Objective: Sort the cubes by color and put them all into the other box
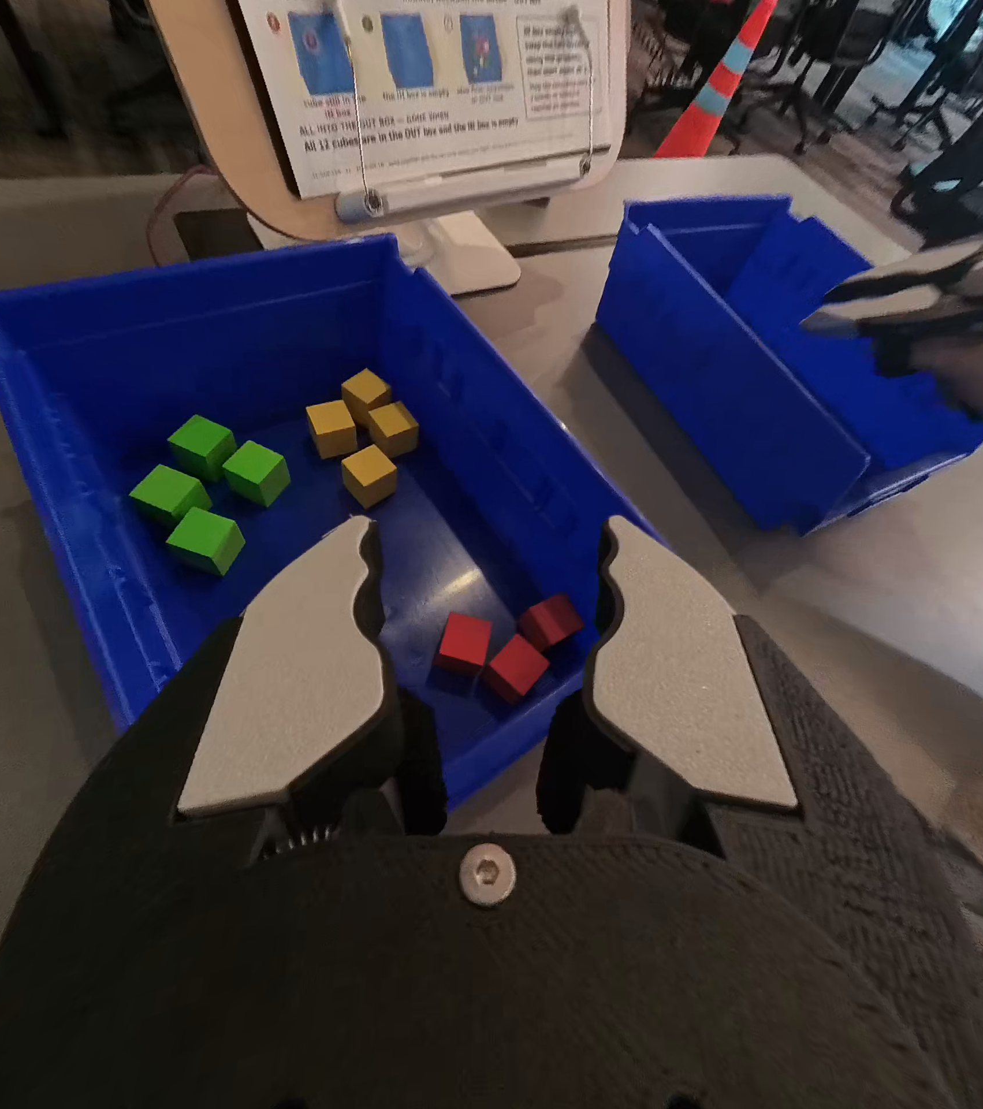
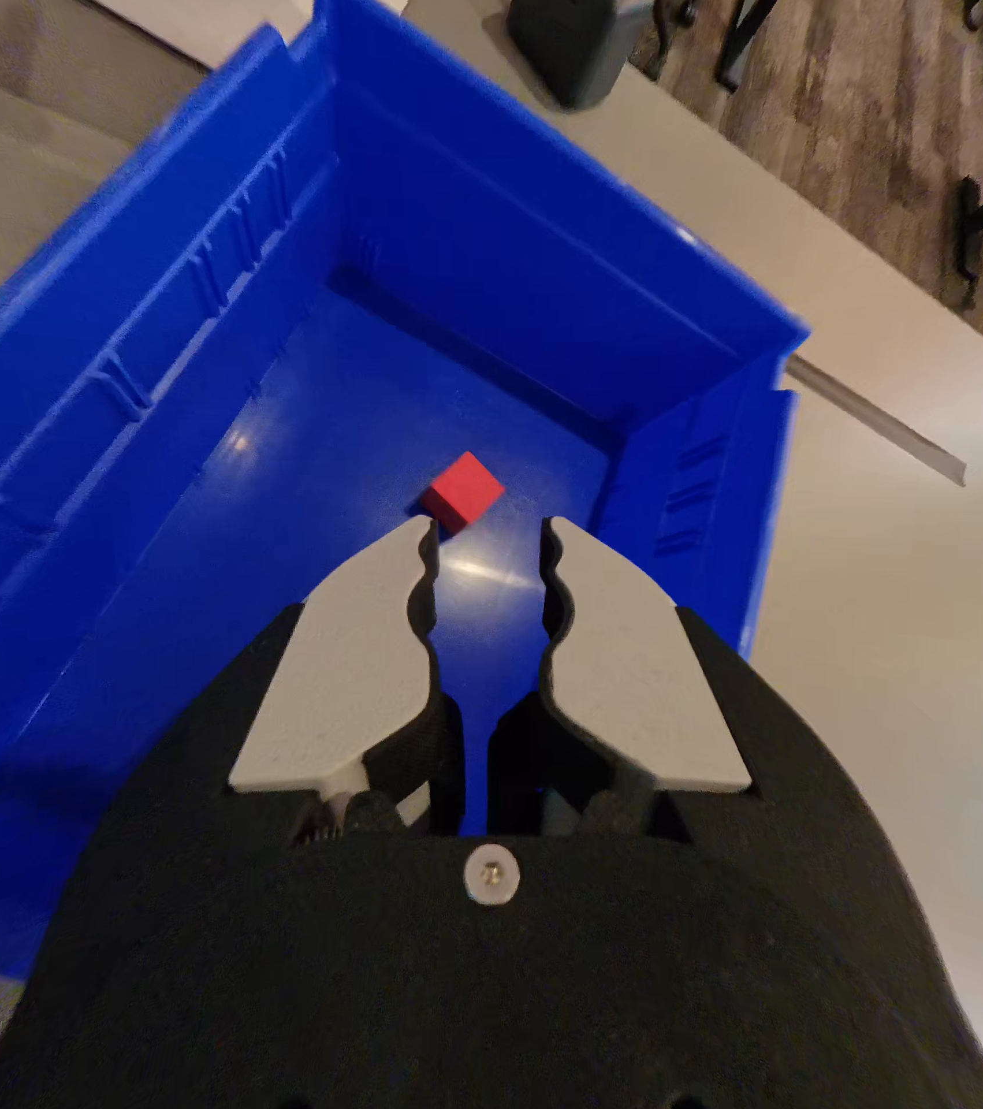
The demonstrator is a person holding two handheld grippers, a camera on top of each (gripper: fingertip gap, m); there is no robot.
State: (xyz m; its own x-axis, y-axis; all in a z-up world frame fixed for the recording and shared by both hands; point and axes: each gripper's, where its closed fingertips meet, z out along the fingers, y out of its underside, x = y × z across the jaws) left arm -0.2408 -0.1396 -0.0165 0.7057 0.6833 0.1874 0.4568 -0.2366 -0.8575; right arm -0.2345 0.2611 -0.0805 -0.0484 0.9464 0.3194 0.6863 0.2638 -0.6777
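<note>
So far one red cube (image 2: pixel 465 491) lies in the right bin (image 2: pixel 537 198) under the empty, parted right gripper (image 2: pixel 488 525), while eleven cubes (image 1: pixel 366 444) remain in the left bin (image 1: pixel 189 288) beneath the open, empty left gripper (image 1: pixel 486 528).

A: What is standing at the back of the worktop (image 1: pixel 837 630)?

B: A beige tilted stand (image 1: pixel 189 90) on a white base (image 1: pixel 471 252) is holding a printed sheet (image 1: pixel 435 90) with blue pictures. A thin cable (image 1: pixel 162 210) is trailing beside it.

A: And beyond?

B: An orange cone (image 1: pixel 711 90) with blue bands is leaning into view, and dark office chairs (image 1: pixel 837 90) are standing behind it.

A: Right wrist view?

B: A black object (image 2: pixel 567 48) is sitting at the worktop's far edge, a grey strip (image 2: pixel 873 414) is lying flat, and wood-patterned floor (image 2: pixel 837 120) is showing past it.
</note>
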